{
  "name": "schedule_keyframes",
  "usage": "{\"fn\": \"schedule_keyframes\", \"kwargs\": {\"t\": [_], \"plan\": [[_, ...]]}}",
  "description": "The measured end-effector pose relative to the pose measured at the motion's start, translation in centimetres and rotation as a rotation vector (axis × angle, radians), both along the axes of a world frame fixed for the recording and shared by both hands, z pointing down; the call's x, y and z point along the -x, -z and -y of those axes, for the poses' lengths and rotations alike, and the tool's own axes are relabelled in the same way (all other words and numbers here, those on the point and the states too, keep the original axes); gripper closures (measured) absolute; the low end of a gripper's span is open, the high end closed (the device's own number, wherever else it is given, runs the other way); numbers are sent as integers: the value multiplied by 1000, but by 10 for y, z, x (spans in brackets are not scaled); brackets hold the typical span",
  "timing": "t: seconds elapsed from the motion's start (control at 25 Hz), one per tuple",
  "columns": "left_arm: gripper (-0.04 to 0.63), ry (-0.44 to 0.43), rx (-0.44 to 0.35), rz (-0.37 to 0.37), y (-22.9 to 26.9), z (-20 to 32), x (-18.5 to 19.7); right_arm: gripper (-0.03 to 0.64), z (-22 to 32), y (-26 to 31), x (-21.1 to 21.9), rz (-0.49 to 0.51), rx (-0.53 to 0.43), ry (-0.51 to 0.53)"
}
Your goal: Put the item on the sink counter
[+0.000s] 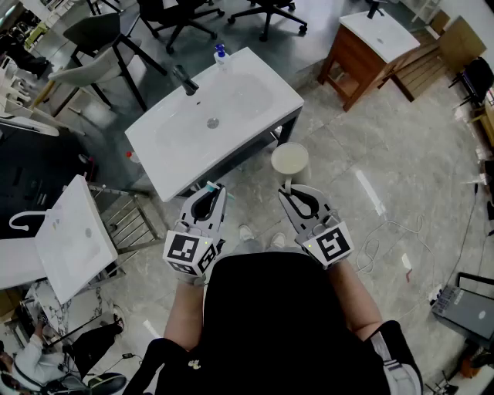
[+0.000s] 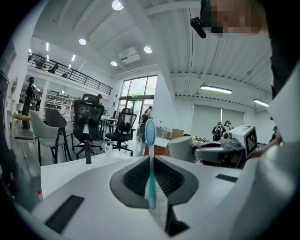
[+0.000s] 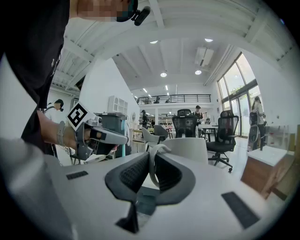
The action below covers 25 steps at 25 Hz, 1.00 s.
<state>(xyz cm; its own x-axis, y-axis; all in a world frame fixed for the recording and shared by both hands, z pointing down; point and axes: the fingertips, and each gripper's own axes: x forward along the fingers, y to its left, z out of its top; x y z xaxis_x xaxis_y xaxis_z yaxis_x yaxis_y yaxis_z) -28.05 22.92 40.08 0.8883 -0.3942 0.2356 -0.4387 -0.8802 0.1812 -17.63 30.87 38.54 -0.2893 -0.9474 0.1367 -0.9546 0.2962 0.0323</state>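
Note:
My left gripper (image 1: pixel 211 190) is shut on a teal toothbrush (image 2: pixel 150 159), whose head stands up past the jaw tips; its tip (image 1: pixel 210 186) shows just short of the sink counter's near edge. A white mug (image 1: pixel 290 160) hangs from my right gripper (image 1: pixel 291 187), which is shut on the handle (image 3: pixel 151 165); the mug's body (image 3: pixel 187 148) fills the space beyond the jaws. The white sink counter (image 1: pixel 255 104) with its basin, drain and black faucet (image 1: pixel 186 79) lies ahead of both grippers, which are held side by side at waist height.
A soap bottle with a blue cap (image 1: pixel 221 55) stands at the counter's far edge. A second white basin (image 1: pixel 65 235) sits at the left, a wooden vanity (image 1: pixel 364 54) at the far right. Office chairs (image 1: pixel 182 17) stand behind the counter. Cables (image 1: pixel 390 245) trail on the tiled floor.

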Motion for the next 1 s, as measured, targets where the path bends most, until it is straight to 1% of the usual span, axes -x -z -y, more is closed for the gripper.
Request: {"fn": "schedule_keyframes", "kwargs": {"t": [0.24, 0.44, 0.56, 0.68, 0.84, 0.92, 1.0], "plan": [[555, -10, 10, 0, -1, 10, 1, 565, 12, -2, 2, 27, 3, -18], [555, -23, 20, 14, -9, 21, 7, 563, 25, -7, 2, 32, 12, -45], [555, -33, 22, 21, -14, 31, 10, 565, 38, -7, -2, 37, 18, -80], [555, -56, 20, 35, -22, 42, 15, 563, 51, -9, 0, 46, 5, -89], [555, -78, 28, 38, -32, 59, 23, 563, 64, -18, -10, 23, 35, -172], [555, -86, 33, 39, -35, 69, 24, 563, 70, -23, -15, 37, 46, -201], [555, -95, 36, 45, -38, 78, 23, 563, 78, -26, -18, 49, 49, -207]]}}
